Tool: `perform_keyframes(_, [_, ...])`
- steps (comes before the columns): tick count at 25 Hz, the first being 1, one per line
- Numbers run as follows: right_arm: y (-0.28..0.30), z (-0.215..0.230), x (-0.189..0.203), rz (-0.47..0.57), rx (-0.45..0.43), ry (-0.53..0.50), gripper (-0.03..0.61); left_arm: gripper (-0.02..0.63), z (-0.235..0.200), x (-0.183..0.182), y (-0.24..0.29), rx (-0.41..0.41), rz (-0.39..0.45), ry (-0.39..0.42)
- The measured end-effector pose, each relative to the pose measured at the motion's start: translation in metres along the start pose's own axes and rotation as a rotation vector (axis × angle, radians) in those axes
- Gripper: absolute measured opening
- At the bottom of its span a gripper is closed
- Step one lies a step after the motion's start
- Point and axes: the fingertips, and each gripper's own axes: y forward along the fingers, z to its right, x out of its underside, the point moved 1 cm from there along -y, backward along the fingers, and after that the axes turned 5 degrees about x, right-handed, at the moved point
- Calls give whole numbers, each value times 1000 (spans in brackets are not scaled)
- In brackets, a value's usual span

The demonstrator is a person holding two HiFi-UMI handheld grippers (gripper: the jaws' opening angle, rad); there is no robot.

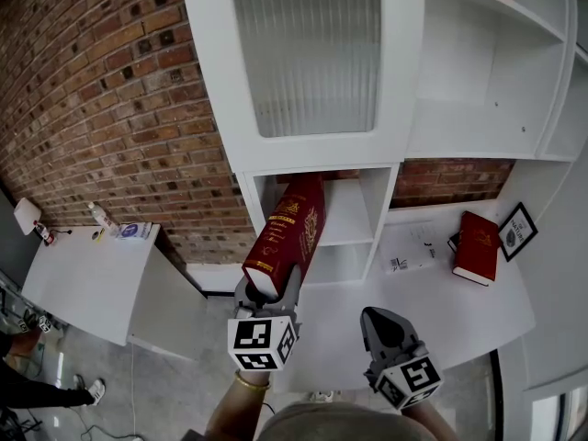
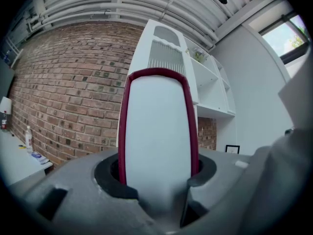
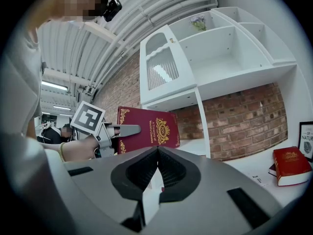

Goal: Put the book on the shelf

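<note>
- progress: the red book point(image 1: 287, 237) is off the desk point(image 1: 432, 310) and in the air in front of the white shelf unit point(image 1: 386, 200). it is not yet resting on any board.
- place: the book's far end is at the mouth of the open compartment point(image 1: 354, 211) under the glass door point(image 1: 308, 53). whether it has crossed the front edge cannot be told.
- left claw point(image 1: 268, 290): jaws set wide and clamped on the near end of the book, one pad on each cover.
- right claw point(image 1: 381, 324): jaws closed together with nothing between them, hanging level above the desk.
- direction: the long axis runs from the left claw up and away toward the compartment. the book is on edge, leaning a little, and its gold-printed cover faces the right claw.
- left to do, as judged: slide the book in, set it on the board, let go.
- a second red book point(image 1: 477, 247) lies flat on the desk, well apart to the right.
</note>
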Motion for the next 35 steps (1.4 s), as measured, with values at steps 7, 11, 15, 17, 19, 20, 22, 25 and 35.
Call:
perform_keyframes(7, [1, 10, 4, -4, 28, -26, 8, 233, -2, 4, 16, 1, -9, -8])
perform_keyframes(11, [4, 8, -2, -12, 16, 4, 8, 233, -2, 5, 27, 4, -18, -3])
perform_keyframes(15, [8, 9, -3, -11, 12, 9, 8, 233, -4, 6, 37, 5, -29, 3])
perform_keyframes(17, [9, 11, -1, -10, 16, 5, 7, 233, -4, 8, 41, 7, -32, 8])
perform_keyframes(19, [9, 15, 3, 1, 27, -16, 8, 233, -4, 9, 45, 8, -35, 11])
perform_keyframes(20, [9, 16, 4, 6, 32, -25, 8, 233, -5, 10, 47, 8, -37, 10])
perform_keyframes(22, [9, 16, 4, 7, 33, -24, 8, 233, -6, 13, 50, 7, -43, 3])
perform_keyframes(25, [9, 13, 0, 0, 25, 5, 8, 233, -7, 14, 57, 6, -51, -5])
perform_keyframes(35, [6, 16, -3, -1, 39, 8, 8, 233, -7, 17, 82, 3, -84, 7])
